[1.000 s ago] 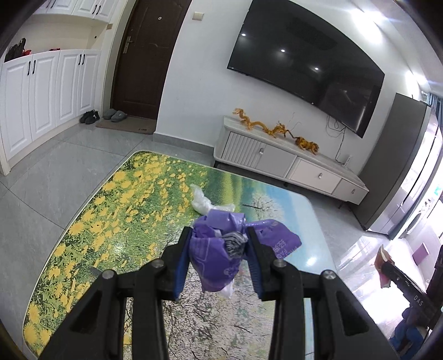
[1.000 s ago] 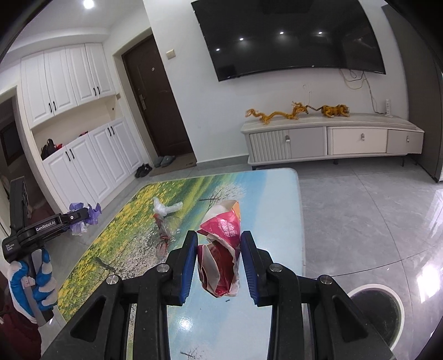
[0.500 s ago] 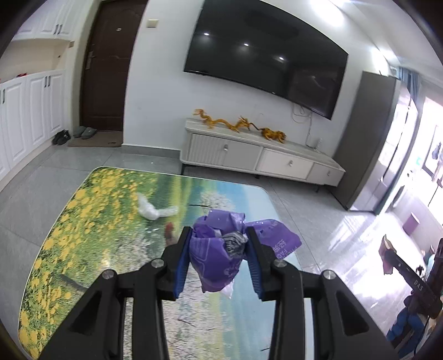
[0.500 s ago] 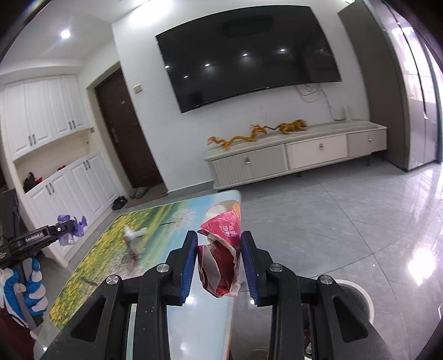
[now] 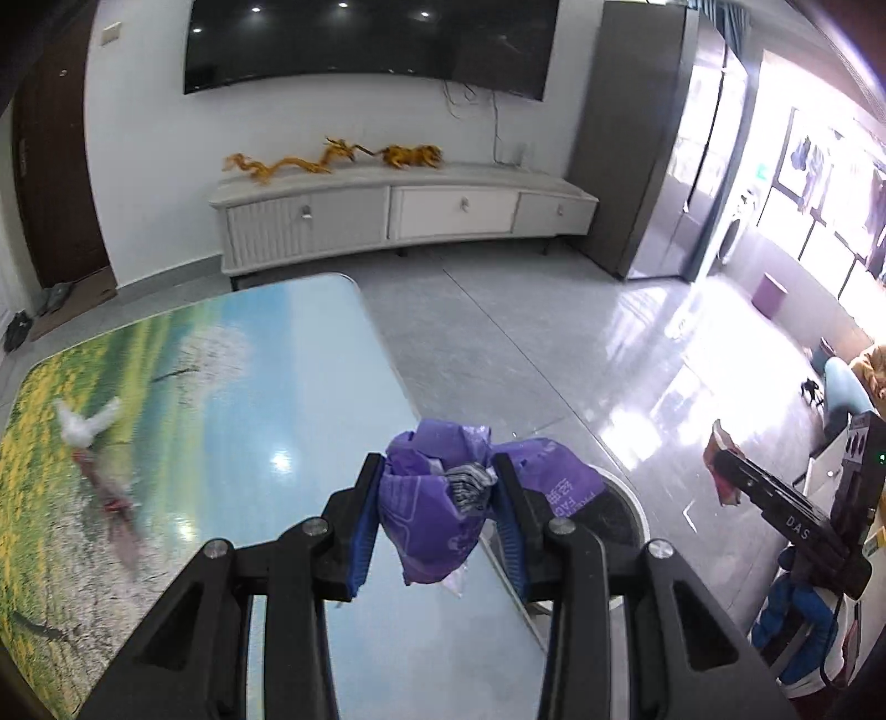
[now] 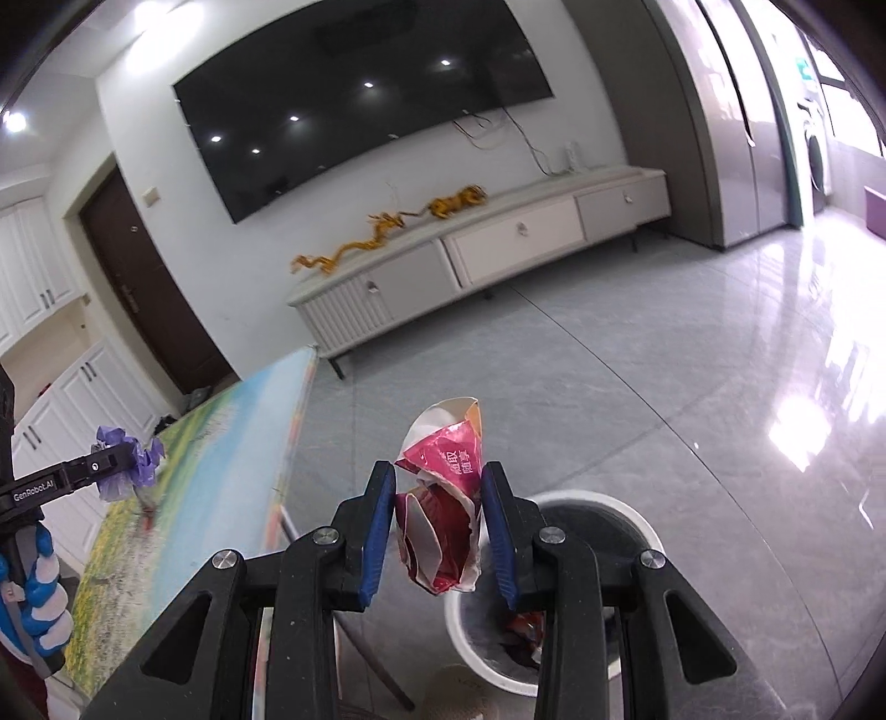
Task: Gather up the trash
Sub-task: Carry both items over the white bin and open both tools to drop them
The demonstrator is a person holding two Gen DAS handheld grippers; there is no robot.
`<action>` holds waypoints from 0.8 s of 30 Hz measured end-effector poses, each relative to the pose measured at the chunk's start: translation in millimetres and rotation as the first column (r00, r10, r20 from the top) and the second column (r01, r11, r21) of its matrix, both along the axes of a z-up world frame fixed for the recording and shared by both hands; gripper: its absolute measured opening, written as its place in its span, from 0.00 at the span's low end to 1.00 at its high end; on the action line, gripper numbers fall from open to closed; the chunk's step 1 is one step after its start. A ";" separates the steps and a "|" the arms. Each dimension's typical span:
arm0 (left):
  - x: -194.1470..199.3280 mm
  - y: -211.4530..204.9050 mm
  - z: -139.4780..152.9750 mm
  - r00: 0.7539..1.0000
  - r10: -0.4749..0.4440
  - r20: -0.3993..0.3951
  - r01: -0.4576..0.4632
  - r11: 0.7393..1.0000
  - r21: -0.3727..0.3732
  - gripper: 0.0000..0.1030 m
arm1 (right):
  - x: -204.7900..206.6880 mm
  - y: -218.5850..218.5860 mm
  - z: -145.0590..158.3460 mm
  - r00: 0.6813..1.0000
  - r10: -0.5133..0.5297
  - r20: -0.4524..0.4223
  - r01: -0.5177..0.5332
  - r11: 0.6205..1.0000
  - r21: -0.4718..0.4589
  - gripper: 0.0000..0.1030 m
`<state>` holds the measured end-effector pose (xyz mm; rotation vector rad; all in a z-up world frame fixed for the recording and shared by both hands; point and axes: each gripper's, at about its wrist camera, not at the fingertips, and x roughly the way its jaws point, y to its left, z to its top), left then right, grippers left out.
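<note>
My left gripper point(image 5: 437, 520) is shut on a crumpled purple plastic bag point(image 5: 443, 509), held above the right edge of the table point(image 5: 310, 387). My right gripper point(image 6: 437, 526) is shut on a crumpled red and white snack wrapper point(image 6: 443, 498), held over the white trash bin point(image 6: 626, 509) on the floor. The bin holds some red trash point(image 6: 523, 628). The bin's rim point(image 5: 631, 498) shows behind the purple bag in the left wrist view. A white wrapper scrap point(image 5: 83, 426) and a reddish wrapper point(image 5: 113, 509) lie on the table's left part.
The table has a printed landscape top and stands left of the bin. A white TV cabinet point(image 5: 398, 213) with golden dragon ornaments point(image 5: 332, 158) lines the far wall under a large TV point(image 5: 365, 44). Grey tiled floor point(image 6: 692, 399) lies to the right.
Both grippers swung right, away from the table's middle. The right gripper with the red wrapper now hangs over the bin. The left gripper with the purple bag reached the table's right edge.
</note>
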<state>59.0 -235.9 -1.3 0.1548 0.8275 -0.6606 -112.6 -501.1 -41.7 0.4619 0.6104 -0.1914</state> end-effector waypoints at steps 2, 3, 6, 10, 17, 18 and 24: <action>0.6 -28.7 -16.2 0.999 -0.042 -0.027 0.043 0.999 0.027 0.36 | -0.4 -12.4 -15.4 0.999 -0.016 -0.033 0.016 1.000 0.020 0.29; 0.7 -41.3 -22.6 0.997 -0.059 -0.039 0.061 0.997 0.038 0.36 | 0.7 -17.7 -23.8 0.998 -0.023 -0.054 0.024 0.999 0.028 0.29; 0.5 -78.1 -42.4 0.991 -0.108 -0.072 0.113 0.991 0.069 0.37 | 1.1 -31.7 -45.3 0.994 -0.038 -0.105 0.044 0.998 0.049 0.29; -0.6 -120.1 -65.2 0.981 -0.155 -0.114 0.165 0.982 0.093 0.37 | -0.4 -46.1 -72.8 0.985 -0.055 -0.165 0.069 0.994 0.079 0.31; -2.5 -174.3 -95.9 0.961 -0.208 -0.182 0.226 0.970 0.088 0.38 | 8.6 -59.8 -98.0 0.972 -0.067 -0.225 0.093 0.990 0.103 0.31; -2.5 -179.4 -98.9 0.958 -0.212 -0.192 0.231 0.969 0.084 0.39 | 9.5 -60.8 -99.5 0.971 -0.069 -0.230 0.095 0.990 0.105 0.31; -1.5 -198.3 -110.8 0.937 -0.236 -0.258 0.256 0.966 0.046 0.49 | 10.5 -66.6 -107.2 0.964 -0.086 -0.253 0.118 0.987 0.113 0.36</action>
